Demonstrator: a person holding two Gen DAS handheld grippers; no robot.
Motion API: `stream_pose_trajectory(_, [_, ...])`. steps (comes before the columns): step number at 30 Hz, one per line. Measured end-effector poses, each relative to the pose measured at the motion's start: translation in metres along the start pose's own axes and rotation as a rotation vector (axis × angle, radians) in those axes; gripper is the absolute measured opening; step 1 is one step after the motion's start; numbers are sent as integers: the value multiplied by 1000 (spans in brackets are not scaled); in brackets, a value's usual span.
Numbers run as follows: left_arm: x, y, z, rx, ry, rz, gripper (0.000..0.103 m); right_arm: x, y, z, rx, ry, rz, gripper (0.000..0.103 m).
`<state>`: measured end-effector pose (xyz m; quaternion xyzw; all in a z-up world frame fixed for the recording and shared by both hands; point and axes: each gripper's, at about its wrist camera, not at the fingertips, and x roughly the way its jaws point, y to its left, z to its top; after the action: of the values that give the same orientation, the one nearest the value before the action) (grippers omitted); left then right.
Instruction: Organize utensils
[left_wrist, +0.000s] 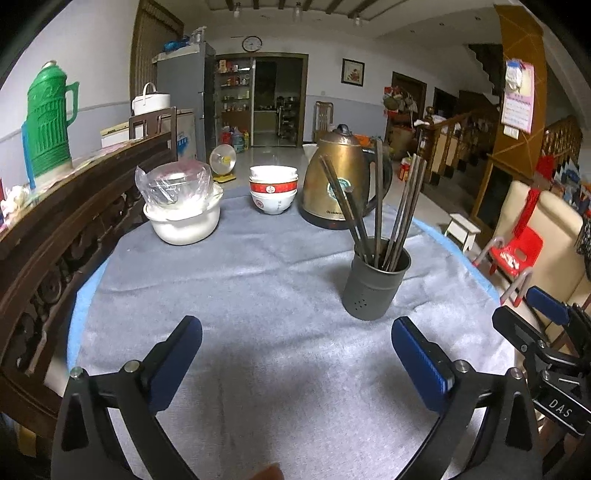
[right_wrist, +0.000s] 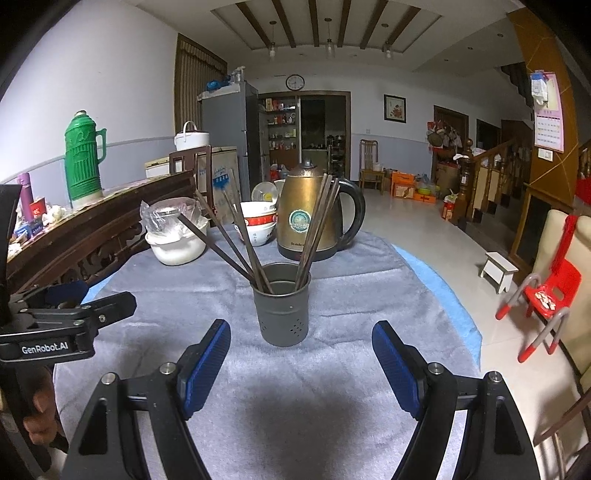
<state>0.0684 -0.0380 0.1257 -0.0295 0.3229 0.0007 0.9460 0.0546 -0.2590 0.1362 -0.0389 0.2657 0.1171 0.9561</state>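
A dark grey metal holder (left_wrist: 375, 286) (right_wrist: 282, 306) stands upright on the grey cloth, with several dark chopsticks (left_wrist: 376, 206) (right_wrist: 236, 240) leaning out of it in all directions. My left gripper (left_wrist: 295, 339) hovers low over the cloth, open wide with nothing between its blue pads; the holder is ahead of it and to the right. My right gripper (right_wrist: 301, 343) is open too, empty, with the holder straight ahead just beyond its fingertips. Each gripper shows at the edge of the other's view.
Behind the holder stand a brass-coloured electric kettle (left_wrist: 343, 177) (right_wrist: 314, 214), stacked red-and-white bowls (left_wrist: 273, 194) (right_wrist: 258, 225) and a white pot with a plastic-wrapped bowl (left_wrist: 183, 206) (right_wrist: 175, 236). A dark wooden sideboard (left_wrist: 74, 206) with a green thermos (left_wrist: 50, 122) borders the table's left. A red chair (right_wrist: 550, 295) is right.
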Motion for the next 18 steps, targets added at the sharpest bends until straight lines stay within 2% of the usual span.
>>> stream_pose_trajectory(6, [1,0,2,3,5,2,102,3,-2,0,-1,5,-4,82])
stream_pose_trajectory(15, [0,1,5,-2,-14,43,103,5,-5,1,-2,8,-18,82])
stream_pose_trajectory(18, [-1,-1,5,7,-15,34,103,3,-5,1,-5,6,-21,82])
